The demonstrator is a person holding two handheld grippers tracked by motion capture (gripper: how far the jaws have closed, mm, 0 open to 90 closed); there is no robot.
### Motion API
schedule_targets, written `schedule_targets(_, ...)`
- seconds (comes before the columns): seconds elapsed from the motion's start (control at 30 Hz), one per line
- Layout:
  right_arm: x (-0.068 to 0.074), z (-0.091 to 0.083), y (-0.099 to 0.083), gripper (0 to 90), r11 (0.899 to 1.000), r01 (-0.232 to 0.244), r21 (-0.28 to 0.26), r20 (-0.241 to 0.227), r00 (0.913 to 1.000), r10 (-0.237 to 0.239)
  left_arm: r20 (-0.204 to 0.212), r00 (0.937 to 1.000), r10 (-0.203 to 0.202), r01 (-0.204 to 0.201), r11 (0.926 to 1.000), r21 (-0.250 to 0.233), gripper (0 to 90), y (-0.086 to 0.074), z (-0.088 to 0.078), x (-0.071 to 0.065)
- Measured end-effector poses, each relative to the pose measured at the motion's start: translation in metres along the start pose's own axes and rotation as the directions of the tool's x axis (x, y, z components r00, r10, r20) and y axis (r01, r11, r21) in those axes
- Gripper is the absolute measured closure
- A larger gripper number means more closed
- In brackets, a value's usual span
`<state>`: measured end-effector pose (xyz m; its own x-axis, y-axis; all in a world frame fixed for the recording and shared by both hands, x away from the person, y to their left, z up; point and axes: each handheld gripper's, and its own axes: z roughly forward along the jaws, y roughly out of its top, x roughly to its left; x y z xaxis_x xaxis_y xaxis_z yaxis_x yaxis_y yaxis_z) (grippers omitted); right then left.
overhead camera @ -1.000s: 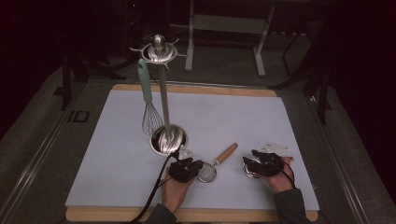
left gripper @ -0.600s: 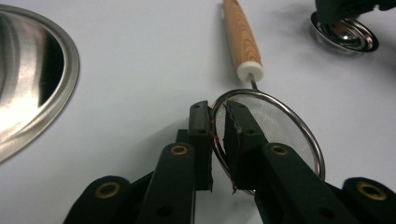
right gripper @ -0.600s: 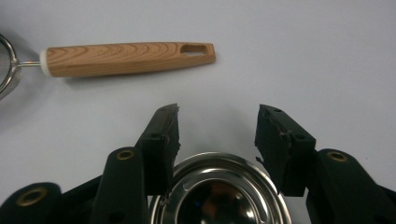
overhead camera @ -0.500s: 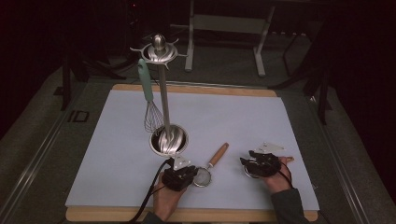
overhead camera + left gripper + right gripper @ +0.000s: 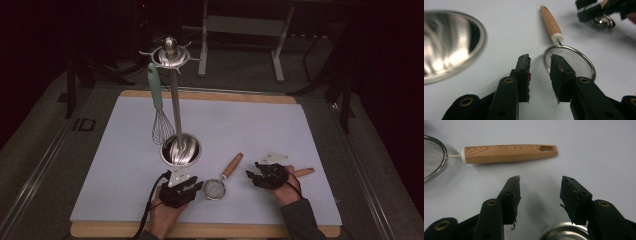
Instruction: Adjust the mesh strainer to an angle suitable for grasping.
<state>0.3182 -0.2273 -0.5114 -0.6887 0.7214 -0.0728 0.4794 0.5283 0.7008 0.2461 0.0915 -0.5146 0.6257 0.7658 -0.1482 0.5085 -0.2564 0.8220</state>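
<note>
Two tools sit low over the white sheet (image 5: 250,130) on the table (image 5: 210,96), one in each hand.

Left tool (image 5: 540,72): jaws apart, nothing between the pads. They have just been opening. The small mesh strainer (image 5: 574,62) lies flat on the sheet just ahead of this tool; the near edge of its wire rim sits right at the tip of the jaw on the right of the left gripper view, and whether they touch cannot be told. The strainer's wooden handle (image 5: 551,23) runs away from the tool, up and ahead. To the left of the jaws in that view is the round polished base of the utensil stand (image 5: 449,50), near but apart.

Right tool (image 5: 540,195): jaws apart, pads on nothing. The strainer handle lies crosswise ahead of its tips, near, not touching, with the hanging slot at the end on the right of the right gripper view. A rounded shiny metal piece (image 5: 565,231) shows just under the jaws at the bottom edge of that view; what it is cannot be told.

High view: the strainer lies between the two tools, its mesh bowl beside the left tool, its handle slanting away. A second wooden handle (image 5: 304,172) sticks out past the right hand (image 5: 285,187). A whisk with a pale green handle (image 5: 159,107) hangs from the stand, beyond the left tool.
</note>
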Motion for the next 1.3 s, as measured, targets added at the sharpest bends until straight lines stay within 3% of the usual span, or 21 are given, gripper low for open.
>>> schedule_targets(0.13,0.006,0.011,0.007,53.1,1.0,0.016,0.026,-0.012,0.9998,-0.016,-0.024,0.9995,-0.021,0.02,0.9986,-0.05,66.7,-0.002,-0.01,0.013)
schedule_targets(0.2,0.007,0.013,0.009,54.8,0.999,0.023,0.035,-0.012,0.9997,-0.023,-0.03,0.9991,-0.03,0.028,0.9982,-0.053,66.5,-0.003,-0.012,0.018)
schedule_targets(0.23,0.01,0.018,0.013,59.9,0.998,0.028,0.052,-0.009,0.9996,-0.028,-0.051,0.998,-0.038,0.036,0.9985,-0.042,66.4,-0.005,-0.016,0.028)
schedule_targets(0.27,0.01,0.018,0.013,59.9,0.998,0.028,0.052,-0.009,0.9996,-0.028,-0.051,0.998,-0.038,0.036,0.9985,-0.042,66.4,-0.005,-0.016,0.028)
schedule_targets(0.3,0.012,0.021,0.017,64.9,0.997,0.032,0.07,-0.012,0.9994,-0.031,-0.087,0.9953,-0.043,0.04,0.9987,-0.033,66.4,-0.007,-0.02,0.039)
schedule_targets(0.33,0.013,0.022,0.018,64.9,0.996,0.036,0.076,-0.011,0.9993,-0.036,-0.087,0.9953,-0.043,0.04,0.9987,-0.033,66.4,-0.007,-0.02,0.039)
schedule_targets(0.4,0.015,0.026,0.02,73.5,0.995,0.037,0.091,-0.006,0.9993,-0.037,-0.148,0.9886,-0.029,0.03,0.9995,0.002,65.2,-0.01,-0.026,0.057)
schedule_targets(0.47,0.015,0.028,0.02,77.3,0.994,0.037,0.101,-0.005,0.9993,-0.036,-0.164,0.9857,-0.037,0.04,0.9991,0.013,63.8,-0.011,-0.027,0.064)
schedule_targets(0.5,0.015,0.032,0.021,81.0,0.992,0.034,0.119,-0.001,0.9994,-0.034,-0.208,0.9775,-0.035,0.046,0.9977,0.049,63.7,-0.013,-0.029,0.079)
schedule_targets(0.53,0.015,0.032,0.021,81.0,0.992,0.034,0.119,-0.001,0.9994,-0.034,-0.208,0.9775,-0.035,0.046,0.9977,0.049,63.2,-0.013,-0.029,0.079)
schedule_targets(0.57,0.014,0.034,0.023,82.4,0.992,0.022,0.128,-0.008,0.9997,-0.021,-0.253,0.9662,-0.05,0.07,0.9948,0.073,62.9,-0.015,-0.031,0.093)
schedule_targets(0.63,0.012,0.035,0.026,82.7,0.99,0.012,0.139,-0.009,0.9999,-0.011,-0.292,0.9542,-0.063,0.09,0.9928,0.079,63.0,-0.018,-0.034,0.104)
schedule_targets(0.67,0.012,0.035,0.026,82.7,0.99,0.012,0.139,-0.009,0.9999,-0.011,-0.292,0.9542,-0.063,0.09,0.9928,0.079,62.8,-0.018,-0.034,0.104)
schedule_targets(0.7,0.011,0.037,0.029,82.8,0.989,0.006,0.148,-0.004,1.0,-0.005,-0.325,0.9427,-0.075,0.108,0.9904,0.086,62.7,-0.02,-0.037,0.111)
schedule_targets(0.83,0.012,0.042,0.035,83.0,0.988,0.013,0.156,0.0,0.9999,-0.013,-0.354,0.9317,-0.083,0.126,0.9871,0.099,61.6,-0.024,-0.04,0.118)
schedule_targets(1.0,0.011,0.048,0.041,82.9,0.986,0.016,0.166,-0.002,0.9999,-0.016,-0.355,0.9284,-0.11,0.152,0.9838,0.095,60.9,-0.029,-0.04,0.123)
schedule_targets(1.3,0.012,0.059,0.054,82.6,0.983,0.011,0.182,-0.01,0.9999,-0.01,-0.34,0.9301,-0.139,0.174,0.9819,0.074,59.8,-0.037,-0.042,0.124)
